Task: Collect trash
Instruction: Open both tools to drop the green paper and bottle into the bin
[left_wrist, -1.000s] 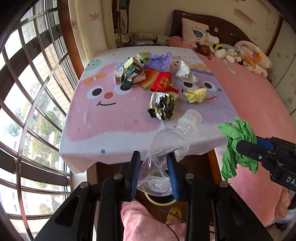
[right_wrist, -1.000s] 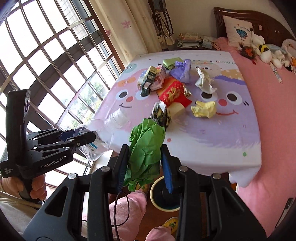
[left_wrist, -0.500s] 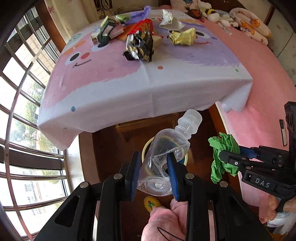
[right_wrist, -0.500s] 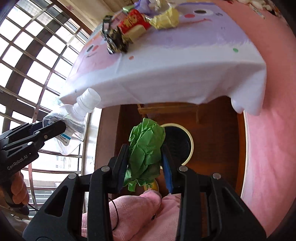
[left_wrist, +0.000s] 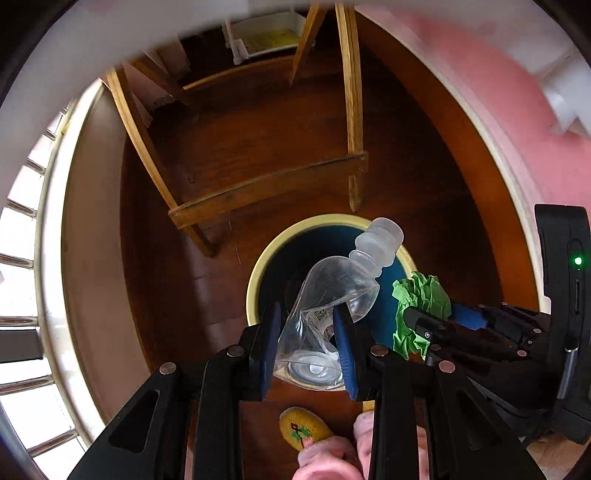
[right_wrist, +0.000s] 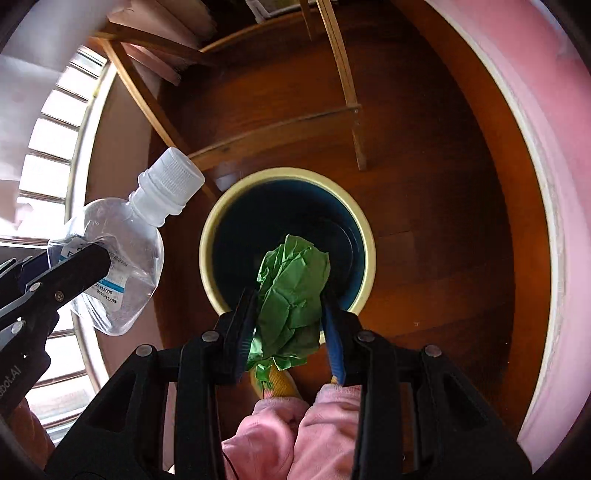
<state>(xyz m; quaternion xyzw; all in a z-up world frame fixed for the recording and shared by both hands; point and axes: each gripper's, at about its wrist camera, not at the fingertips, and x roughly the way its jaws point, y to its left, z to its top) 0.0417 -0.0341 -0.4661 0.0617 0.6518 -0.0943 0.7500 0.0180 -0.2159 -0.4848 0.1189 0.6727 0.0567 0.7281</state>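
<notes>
My left gripper (left_wrist: 307, 314) is shut on a crushed clear plastic bottle (left_wrist: 343, 280) with a white cap, pointing straight down over a round bin (left_wrist: 255, 273) that has a cream rim and a dark blue inside. My right gripper (right_wrist: 290, 295) is shut on a crumpled green paper wad (right_wrist: 291, 291), hanging over the near side of the same bin (right_wrist: 221, 206). In the right wrist view the bottle (right_wrist: 122, 251) and left gripper (right_wrist: 88, 264) sit to the left of the bin. The green wad (left_wrist: 421, 299) shows at the bin's right edge in the left wrist view.
The bin stands on a dark wooden floor (left_wrist: 229, 147) under the table, just in front of its wooden leg frame (left_wrist: 266, 188). A pink bed edge (right_wrist: 546, 184) curves on the right, a barred window (right_wrist: 51, 140) on the left. The person's pink trouser legs (right_wrist: 295, 432) and yellow slipper (left_wrist: 303, 428) are below.
Both grippers have dropped from table height to below the table edge and tilted down. The tabletop trash has left view; the bin now lies directly beneath. Both grips are unchanged.
</notes>
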